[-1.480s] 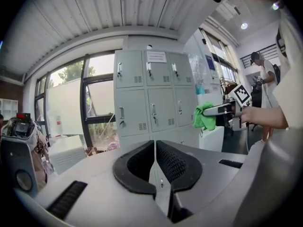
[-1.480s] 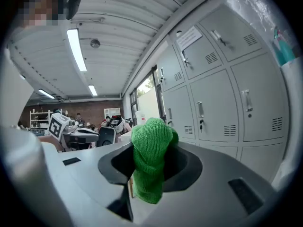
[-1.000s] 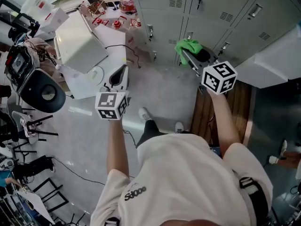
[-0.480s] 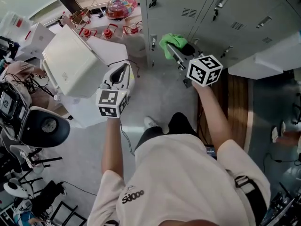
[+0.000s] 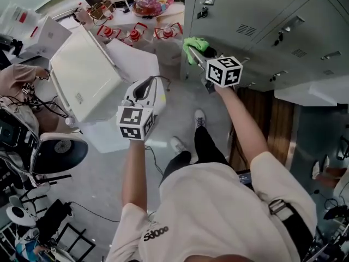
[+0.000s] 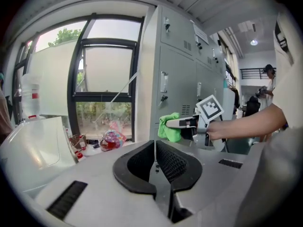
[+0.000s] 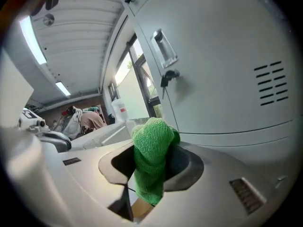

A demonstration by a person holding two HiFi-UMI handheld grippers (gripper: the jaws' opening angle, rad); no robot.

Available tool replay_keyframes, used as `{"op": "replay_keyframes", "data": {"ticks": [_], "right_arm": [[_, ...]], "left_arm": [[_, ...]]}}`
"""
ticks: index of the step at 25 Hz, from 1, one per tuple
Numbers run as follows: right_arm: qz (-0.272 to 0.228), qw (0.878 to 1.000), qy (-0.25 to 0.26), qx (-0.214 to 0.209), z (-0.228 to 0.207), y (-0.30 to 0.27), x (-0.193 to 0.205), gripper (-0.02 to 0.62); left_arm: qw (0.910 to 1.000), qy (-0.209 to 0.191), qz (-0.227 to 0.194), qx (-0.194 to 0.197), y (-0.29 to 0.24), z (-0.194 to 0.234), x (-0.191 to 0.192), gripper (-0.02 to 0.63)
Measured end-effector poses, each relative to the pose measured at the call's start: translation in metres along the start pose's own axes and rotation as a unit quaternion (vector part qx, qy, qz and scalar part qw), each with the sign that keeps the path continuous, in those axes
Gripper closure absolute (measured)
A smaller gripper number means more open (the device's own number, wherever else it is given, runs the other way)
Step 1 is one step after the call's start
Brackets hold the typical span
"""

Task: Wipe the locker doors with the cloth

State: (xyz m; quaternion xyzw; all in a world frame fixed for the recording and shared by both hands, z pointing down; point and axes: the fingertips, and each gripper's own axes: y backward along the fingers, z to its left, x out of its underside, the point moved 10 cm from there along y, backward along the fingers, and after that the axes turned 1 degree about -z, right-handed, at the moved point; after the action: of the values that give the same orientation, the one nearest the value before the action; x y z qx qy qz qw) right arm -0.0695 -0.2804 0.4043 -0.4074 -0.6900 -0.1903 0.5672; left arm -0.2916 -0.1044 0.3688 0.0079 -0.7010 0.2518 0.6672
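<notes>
Nearest, left side: left tongs [image 5: 143,89], held out over the grey floor [image 5: 180,111], well apart from the lockers. Jaws clenched flat together, nothing between them. Marker cube [image 5: 134,122] at the rear end, toward the person's forearm.

Beside, further left: large white box [image 5: 87,75], tilted, on the floor.

Further out, right side: right tongs [image 5: 199,55], on an outstretched arm, reaching to the left edge of the locker bank. Jaws grasping a green cloth [image 7: 151,164]; cloth bunched, standing up out of the jaws and hanging down below them.

Cloth position: in the right tongs, just beside the face of the grey locker doors [image 7: 222,70], under a door with a latch handle [image 7: 163,48] and vent slots [image 7: 272,84]. Contact between cloth and door not readable in any view.

Farthest: window [image 6: 102,74] left of the lockers, small red and coloured items on the floor beneath it.
</notes>
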Motion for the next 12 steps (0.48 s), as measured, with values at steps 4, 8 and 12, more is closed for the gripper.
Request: {"op": "replay_keyframes", "data": {"ticks": [4, 8, 12], "right_arm": [[0.026, 1.000, 0.001, -0.002, -0.024, -0.049, 0.018, 0.477], [0.029, 0.999, -0.004, 0.036, -0.045, -0.078, 0.028, 0.477], [0.031, 0.997, -0.030, 0.059, -0.058, -0.082, 0.032, 0.477]], "left_arm": [[0.9999, 0.005, 0.006, -0.008, -0.022, 0.008, -0.003, 0.578], [0.9998, 0.014, 0.012, -0.011, -0.042, 0.015, 0.000, 0.578], [0.9997, 0.019, 0.015, -0.001, -0.063, 0.012, 0.001, 0.578]]}}
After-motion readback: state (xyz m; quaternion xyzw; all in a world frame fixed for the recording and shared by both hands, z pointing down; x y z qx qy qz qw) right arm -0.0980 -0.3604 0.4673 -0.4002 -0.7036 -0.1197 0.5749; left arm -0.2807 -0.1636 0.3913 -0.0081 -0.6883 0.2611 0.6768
